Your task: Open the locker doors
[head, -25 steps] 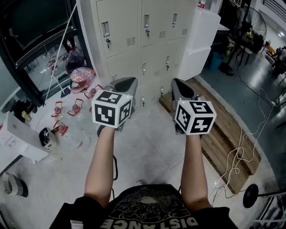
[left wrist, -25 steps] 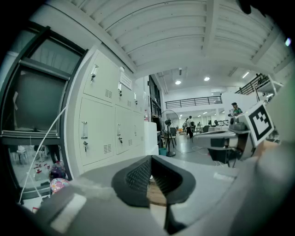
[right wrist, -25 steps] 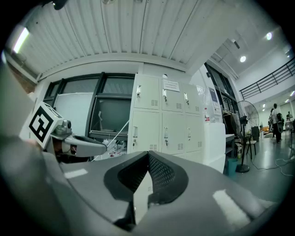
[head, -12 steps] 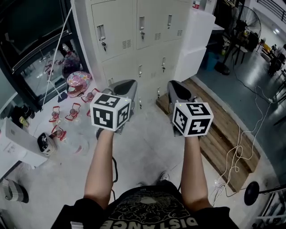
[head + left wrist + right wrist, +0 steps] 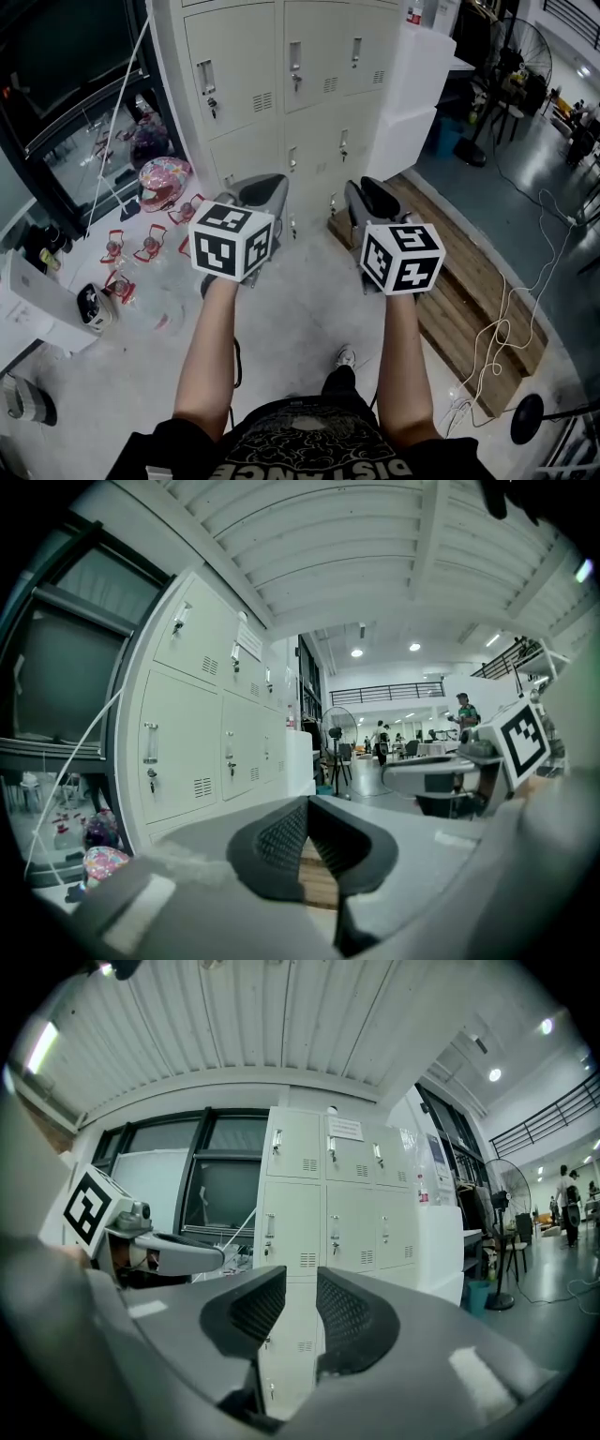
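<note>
many locker doors (image 5: 349,1213) are standing closed ahead of my right gripper (image 5: 301,1283), whose jaws have just been opening partway on nothing. my left gripper (image 5: 307,803) is squeezing shut, empty.

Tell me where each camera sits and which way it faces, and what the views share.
Head view: on the person's head, looking steeply down at the floor before the lockers; both forearms, left tongs and right tongs show.
Left gripper view: on the left tongs, looking along their shut jaws past the lockers into the hall; right tongs at right.
Right gripper view: on the right tongs, facing the lockers; jaws just opening, nothing between; left tongs at left.
Shared: all three show the lockers and the standing fan.
</note>
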`<state>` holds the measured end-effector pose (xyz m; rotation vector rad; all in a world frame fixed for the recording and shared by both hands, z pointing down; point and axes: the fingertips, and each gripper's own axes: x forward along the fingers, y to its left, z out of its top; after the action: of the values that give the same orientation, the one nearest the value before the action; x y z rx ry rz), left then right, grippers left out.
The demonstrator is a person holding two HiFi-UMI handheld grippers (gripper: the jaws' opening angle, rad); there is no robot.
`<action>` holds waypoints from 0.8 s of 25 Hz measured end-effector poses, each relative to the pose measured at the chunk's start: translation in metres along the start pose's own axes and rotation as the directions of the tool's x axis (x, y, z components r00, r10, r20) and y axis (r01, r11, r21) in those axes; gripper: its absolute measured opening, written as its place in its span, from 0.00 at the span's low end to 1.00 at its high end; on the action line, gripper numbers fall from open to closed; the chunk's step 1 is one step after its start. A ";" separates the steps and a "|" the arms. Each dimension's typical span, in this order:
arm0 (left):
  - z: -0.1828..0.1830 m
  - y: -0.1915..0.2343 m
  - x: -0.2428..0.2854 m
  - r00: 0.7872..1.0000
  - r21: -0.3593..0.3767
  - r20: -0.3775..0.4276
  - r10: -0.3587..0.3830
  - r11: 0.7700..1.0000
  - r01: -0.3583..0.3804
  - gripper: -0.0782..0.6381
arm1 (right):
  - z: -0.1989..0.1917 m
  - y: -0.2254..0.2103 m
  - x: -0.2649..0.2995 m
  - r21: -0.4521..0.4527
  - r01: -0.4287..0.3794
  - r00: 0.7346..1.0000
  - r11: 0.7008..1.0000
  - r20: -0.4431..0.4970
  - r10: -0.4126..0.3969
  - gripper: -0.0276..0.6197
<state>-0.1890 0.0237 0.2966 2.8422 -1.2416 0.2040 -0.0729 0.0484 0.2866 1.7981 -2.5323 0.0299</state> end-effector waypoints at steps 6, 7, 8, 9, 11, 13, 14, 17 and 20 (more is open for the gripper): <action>0.005 0.010 0.042 0.999 -0.004 -0.005 0.038 0.999 -0.038 0.11 | -0.002 -0.034 0.030 0.010 -0.047 0.999 0.999 0.002 0.047 0.26; 0.007 0.012 0.051 0.999 -0.004 -0.005 0.045 0.999 -0.045 0.11 | -0.001 -0.042 0.036 0.012 -0.050 0.999 0.999 0.003 0.050 0.26; 0.010 0.014 0.059 0.999 -0.003 -0.006 0.053 0.999 -0.053 0.11 | 0.000 -0.049 0.042 0.014 -0.054 0.999 0.998 0.005 0.054 0.27; 0.013 0.017 0.068 0.998 -0.001 -0.006 0.062 0.998 -0.062 0.11 | 0.002 -0.057 0.049 0.016 -0.060 0.998 0.998 0.007 0.060 0.28; 0.020 0.022 0.085 0.997 0.005 -0.005 0.081 0.997 -0.081 0.11 | 0.005 -0.071 0.062 0.022 -0.077 0.997 0.997 0.010 0.076 0.29; 0.026 0.026 0.102 0.995 0.006 -0.003 0.098 0.995 -0.098 0.11 | 0.008 -0.085 0.075 0.023 -0.092 0.996 0.996 0.009 0.092 0.30; 0.028 0.028 0.110 0.994 0.009 -0.006 0.107 0.994 -0.107 0.11 | 0.009 -0.092 0.080 0.023 -0.098 0.995 0.995 0.010 0.097 0.31; 0.032 0.031 0.134 0.991 0.019 -0.013 0.130 0.991 -0.130 0.11 | 0.013 -0.114 0.093 0.026 -0.108 0.994 0.994 0.013 0.108 0.32; 0.034 0.033 0.155 0.988 0.020 -0.021 0.150 0.989 -0.149 0.11 | 0.014 -0.136 0.105 0.035 -0.114 0.993 0.993 0.012 0.114 0.34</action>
<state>-0.1052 -0.1150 0.2826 2.7541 -1.4568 0.2516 0.0209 -0.0959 0.2757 1.6676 -2.6549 0.0695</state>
